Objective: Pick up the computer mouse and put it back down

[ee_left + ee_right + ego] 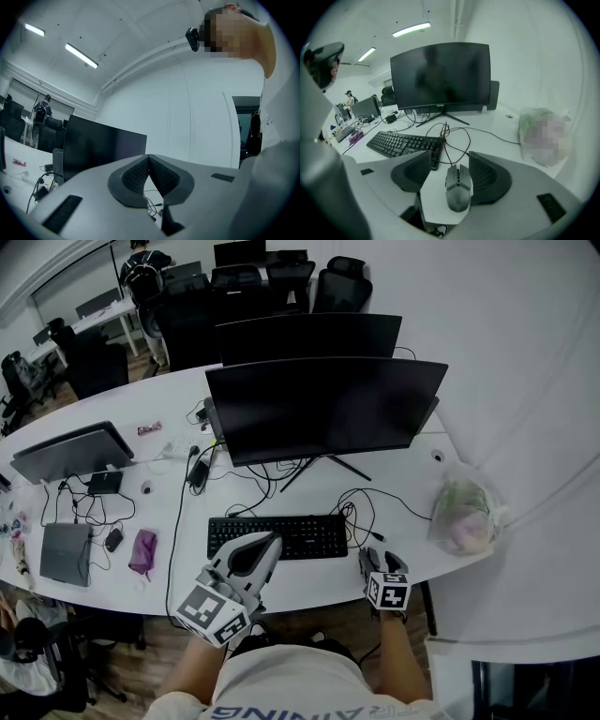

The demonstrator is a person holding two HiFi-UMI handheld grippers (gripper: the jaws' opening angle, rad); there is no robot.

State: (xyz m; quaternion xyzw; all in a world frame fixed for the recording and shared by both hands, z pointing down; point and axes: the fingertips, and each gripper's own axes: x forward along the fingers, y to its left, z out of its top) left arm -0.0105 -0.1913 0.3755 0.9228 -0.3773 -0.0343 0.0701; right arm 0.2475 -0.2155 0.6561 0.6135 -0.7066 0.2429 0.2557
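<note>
While agape, right claw (450, 157) astride the mouse (458, 187); left claw (149, 158) tight together.

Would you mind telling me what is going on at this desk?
A person holds a gripper in each hand. The right gripper is open, its jaws on either side of the computer mouse, which lies on the white desk beside the keyboard, not yet gripped. The left gripper is shut and empty, pointing upward.
</note>
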